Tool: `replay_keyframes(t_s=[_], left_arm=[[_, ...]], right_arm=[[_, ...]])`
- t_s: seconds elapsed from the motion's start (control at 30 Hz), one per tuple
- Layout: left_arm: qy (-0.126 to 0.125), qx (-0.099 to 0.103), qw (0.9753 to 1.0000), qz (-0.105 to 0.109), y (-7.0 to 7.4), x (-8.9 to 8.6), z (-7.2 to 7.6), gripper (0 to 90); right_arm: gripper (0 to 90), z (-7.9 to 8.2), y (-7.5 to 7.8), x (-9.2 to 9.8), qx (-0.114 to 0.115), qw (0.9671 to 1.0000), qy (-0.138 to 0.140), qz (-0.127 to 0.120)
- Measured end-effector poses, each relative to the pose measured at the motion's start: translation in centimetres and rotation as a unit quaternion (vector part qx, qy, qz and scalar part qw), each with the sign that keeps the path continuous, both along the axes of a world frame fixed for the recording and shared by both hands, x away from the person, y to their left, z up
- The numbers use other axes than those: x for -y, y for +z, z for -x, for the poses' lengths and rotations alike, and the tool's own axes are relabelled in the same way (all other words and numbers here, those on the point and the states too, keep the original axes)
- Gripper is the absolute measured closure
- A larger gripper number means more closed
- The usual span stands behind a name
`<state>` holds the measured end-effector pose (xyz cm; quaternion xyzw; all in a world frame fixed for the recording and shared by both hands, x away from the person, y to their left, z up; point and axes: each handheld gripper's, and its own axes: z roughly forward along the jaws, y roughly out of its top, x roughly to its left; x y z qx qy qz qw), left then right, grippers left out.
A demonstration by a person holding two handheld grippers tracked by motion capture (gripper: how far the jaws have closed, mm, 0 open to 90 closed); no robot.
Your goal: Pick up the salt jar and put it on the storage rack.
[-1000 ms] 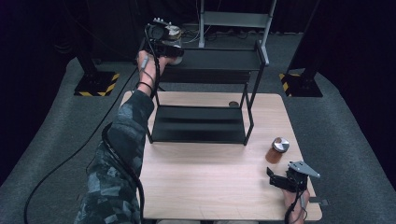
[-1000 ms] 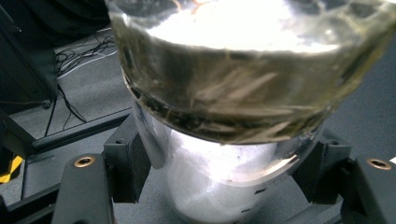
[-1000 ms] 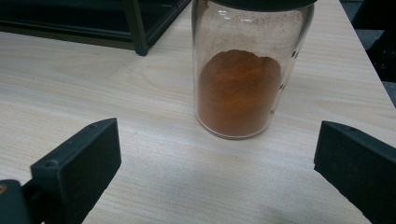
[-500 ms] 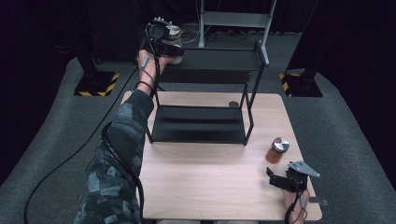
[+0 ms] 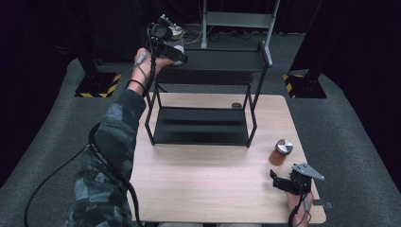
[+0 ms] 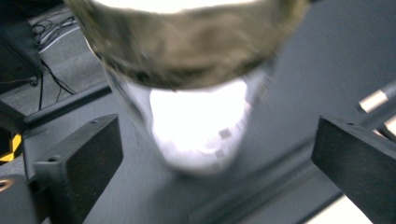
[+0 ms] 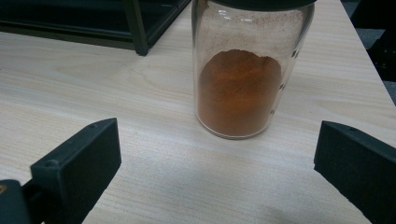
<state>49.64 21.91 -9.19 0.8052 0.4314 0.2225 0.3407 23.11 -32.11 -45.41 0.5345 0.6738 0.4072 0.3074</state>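
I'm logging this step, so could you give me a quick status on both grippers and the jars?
Left gripper open at the white-filled jar on the rack's top shelf. Right gripper open, short of the orange-powder jar on the table. Nothing between.

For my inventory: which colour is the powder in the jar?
Orange-brown powder, best in the right gripper view.

Jar (image 6: pixel 196 116) seemingly on shelf (image 5: pixel 222 60)
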Motion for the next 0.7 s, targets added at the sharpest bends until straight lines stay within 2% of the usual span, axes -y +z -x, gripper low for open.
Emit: replay_keyframes(t_s=[0.13,0.33,0.53,0.7], left_arm=[[-0.022,-0.003,0.9995,-0.024,0.5,-0.4,1.3,0.1],[-0.044,-0.004,0.9978,-0.05,0.1,-1.3,3.5,0.1],[-0.072,-0.007,0.9942,-0.08,-1.1,-1.9,5.9,0.0],[-0.095,-0.004,0.9899,-0.105,-3.1,-2.0,8.5,0.0]], right_arm=[[0.0,0.0,0.0,0.0,0.0,1.0,0.0,0.0],[0.0,0.0,0.0,-0.1,0.0,1.0,-0.001,0.001],[0.0,0.0,0.0,-0.1,0.0,1.0,-0.001,0.002],[0.0,0.0,0.0,-0.2,0.0,1.0,-0.002,0.003]])
